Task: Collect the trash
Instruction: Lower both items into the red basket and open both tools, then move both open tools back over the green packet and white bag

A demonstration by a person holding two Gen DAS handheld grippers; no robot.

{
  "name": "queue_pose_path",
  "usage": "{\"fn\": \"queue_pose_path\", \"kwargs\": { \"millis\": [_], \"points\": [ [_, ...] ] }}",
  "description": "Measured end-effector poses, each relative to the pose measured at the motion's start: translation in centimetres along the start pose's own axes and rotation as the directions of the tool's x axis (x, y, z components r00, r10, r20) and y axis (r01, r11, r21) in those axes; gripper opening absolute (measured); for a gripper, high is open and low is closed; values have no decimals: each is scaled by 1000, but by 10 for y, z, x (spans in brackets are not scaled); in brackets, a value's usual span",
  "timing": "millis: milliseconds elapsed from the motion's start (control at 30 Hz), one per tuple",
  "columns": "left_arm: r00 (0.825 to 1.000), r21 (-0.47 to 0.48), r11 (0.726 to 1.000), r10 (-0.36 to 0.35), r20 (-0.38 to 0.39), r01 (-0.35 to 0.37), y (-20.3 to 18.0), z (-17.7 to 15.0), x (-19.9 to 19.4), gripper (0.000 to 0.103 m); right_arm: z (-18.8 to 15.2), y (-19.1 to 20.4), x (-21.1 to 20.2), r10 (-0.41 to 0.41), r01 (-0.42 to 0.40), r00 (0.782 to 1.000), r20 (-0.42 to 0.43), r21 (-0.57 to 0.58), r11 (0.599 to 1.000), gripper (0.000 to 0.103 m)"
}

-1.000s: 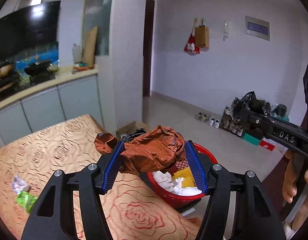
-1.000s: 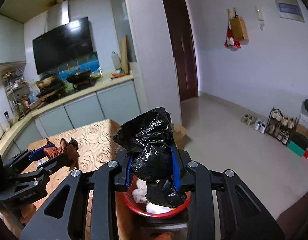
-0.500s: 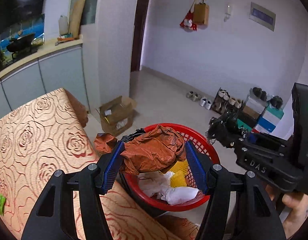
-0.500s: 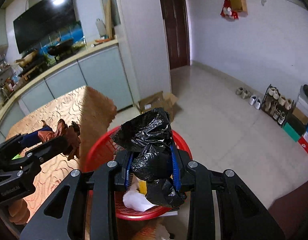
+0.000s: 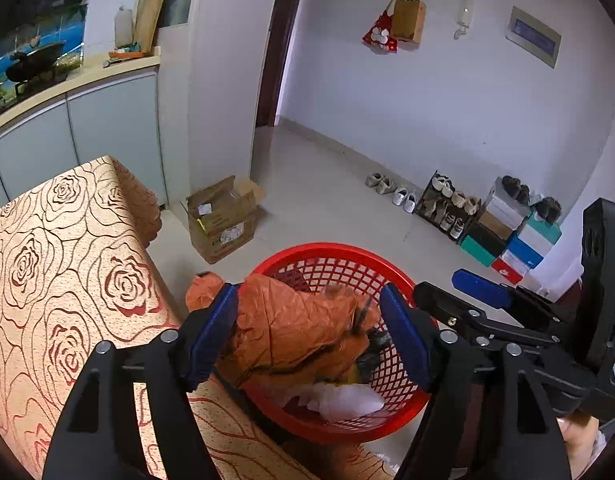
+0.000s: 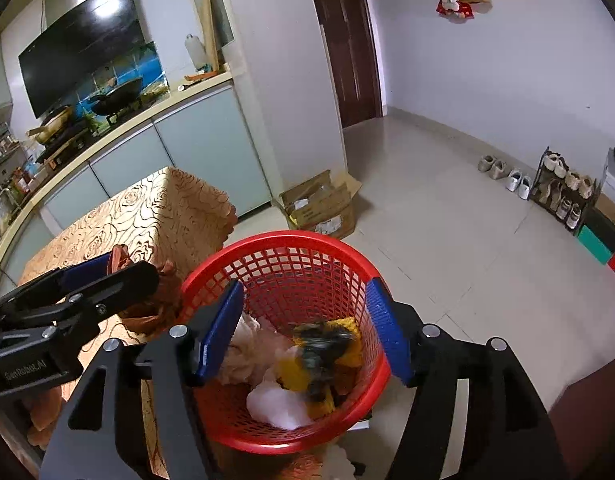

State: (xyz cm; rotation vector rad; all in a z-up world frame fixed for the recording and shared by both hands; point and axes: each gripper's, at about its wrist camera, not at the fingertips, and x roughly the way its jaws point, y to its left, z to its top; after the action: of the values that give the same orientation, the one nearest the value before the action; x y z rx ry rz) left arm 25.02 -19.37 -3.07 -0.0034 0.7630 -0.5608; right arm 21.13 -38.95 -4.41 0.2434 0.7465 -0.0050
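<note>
Trash first: crumpled orange-brown wrapper (image 5: 291, 332) sits between L gripper (image 5: 307, 336) pads, hanging over near rim of red basket (image 5: 335, 252), partly over table edge. L jaws are opening; left pad looks to touch the wad, right pad looks just off it, so the grip is about gone. Wad's long axis runs roughly pad to pad, one loose lobe poking out past left pad. Straight drop lands mostly inside the rim, I judge; the lobe side is nearer the table, could snag the rim. R gripper (image 6: 303, 332) also opening, jaws wide, nothing between them; black bag scrap (image 6: 319, 348) below is motion-blurred, inside basket, apart from both pads. R sits directly over basket middle; L is off to table side, so L is the one with work left. Materials: wrapper thin, crinkly, foil-like sheen, holds creases; bag scrap soft glossy film. Basket is rigid plastic lattice, round, already holding white tissue wads (image 6: 275, 404) and yellow crumpled bit (image 6: 295, 372). Tablecloth (image 5: 67, 260) tan with red rose outlines, draping at corner. Cardboard box (image 5: 223, 216) on tile floor beyond, well apart.
</note>
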Motion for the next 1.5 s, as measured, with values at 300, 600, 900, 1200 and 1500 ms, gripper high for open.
{"fn": "queue_pose_path", "kwargs": {
  "millis": [300, 600, 900, 1200, 1500],
  "points": [
    [998, 23, 999, 25, 61, -26, 0, 0, -27, 82, 5, -3, -17, -15, 14, 999, 41, 16, 1000, 62],
    [989, 46, 995, 80, 128, -86, 3, -9, -66, 83, 8, 10, -42, -24, 26, 995, 102, -18, 999, 62],
    [971, 45, 989, 128, 201, -140, 6, -16, -108, 83, 6, 39, -65, -13, 28, 987, 159, -96, 995, 62],
    [943, 38, 975, 201, 265, -218, 10, -26, -144, 84, 2, 57, -90, -21, 52, 972, 234, -128, 990, 68],
    [903, -8, 953, 290, 318, -303, 24, -43, -184, 87, -3, 77, -110, -11, 60, 958, 287, -163, 985, 70]
  ]
}}
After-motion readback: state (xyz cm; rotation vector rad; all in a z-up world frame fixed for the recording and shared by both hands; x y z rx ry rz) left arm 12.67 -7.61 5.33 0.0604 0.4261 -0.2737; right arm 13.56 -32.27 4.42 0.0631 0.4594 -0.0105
